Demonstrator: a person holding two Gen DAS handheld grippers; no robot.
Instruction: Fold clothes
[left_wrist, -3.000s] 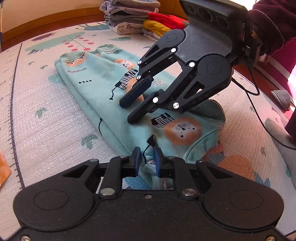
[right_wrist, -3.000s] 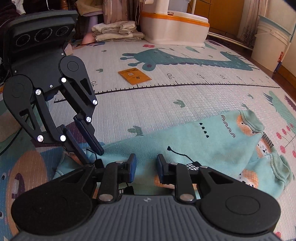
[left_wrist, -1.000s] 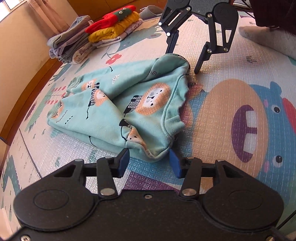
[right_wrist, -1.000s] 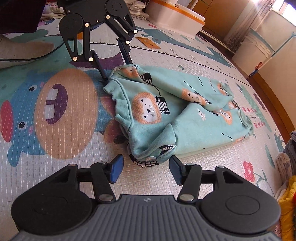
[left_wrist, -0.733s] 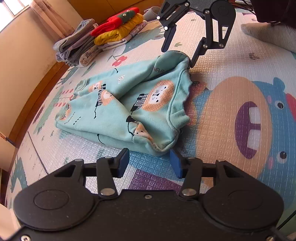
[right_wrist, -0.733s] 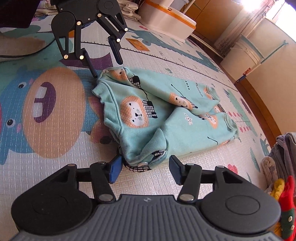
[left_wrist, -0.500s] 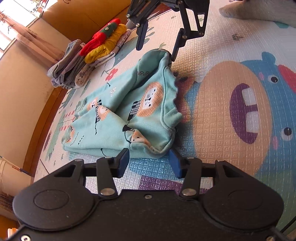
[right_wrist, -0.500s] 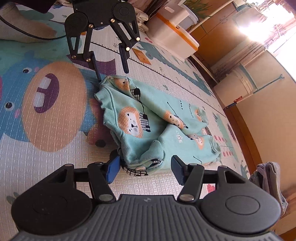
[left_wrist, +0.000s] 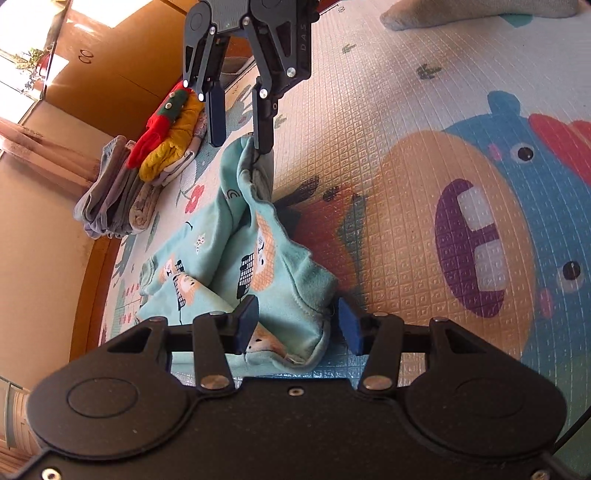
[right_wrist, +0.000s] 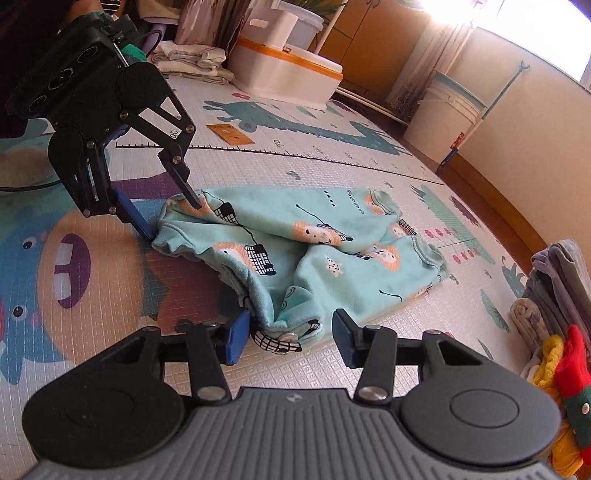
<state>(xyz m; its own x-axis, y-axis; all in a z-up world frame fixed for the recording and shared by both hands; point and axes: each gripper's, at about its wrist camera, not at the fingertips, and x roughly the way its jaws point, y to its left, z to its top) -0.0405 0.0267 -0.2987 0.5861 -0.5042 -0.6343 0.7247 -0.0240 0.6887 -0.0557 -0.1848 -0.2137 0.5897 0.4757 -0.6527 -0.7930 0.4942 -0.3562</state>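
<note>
Play mat (right_wrist: 332, 147) partly under rumpled mint garment (right_wrist: 295, 243)

both claws opened, garment (left_wrist: 273, 254) folded over

Your left gripper (left_wrist: 297, 325) sits at the near edge of the view with its jaws spread wide, the near corner of the mint-green lion-print garment (left_wrist: 258, 266) lying between the blue pads without either pad pressing it. The garment runs away from you in a rumpled ridge across the play mat (left_wrist: 406, 155). At its far end your right gripper (left_wrist: 240, 129) hangs with jaws apart, one finger touching the raised cloth edge. Far left, a stack of folded clothes (left_wrist: 147, 162) rests on the mat. A socked foot (left_wrist: 472, 13) shows far right.
</note>
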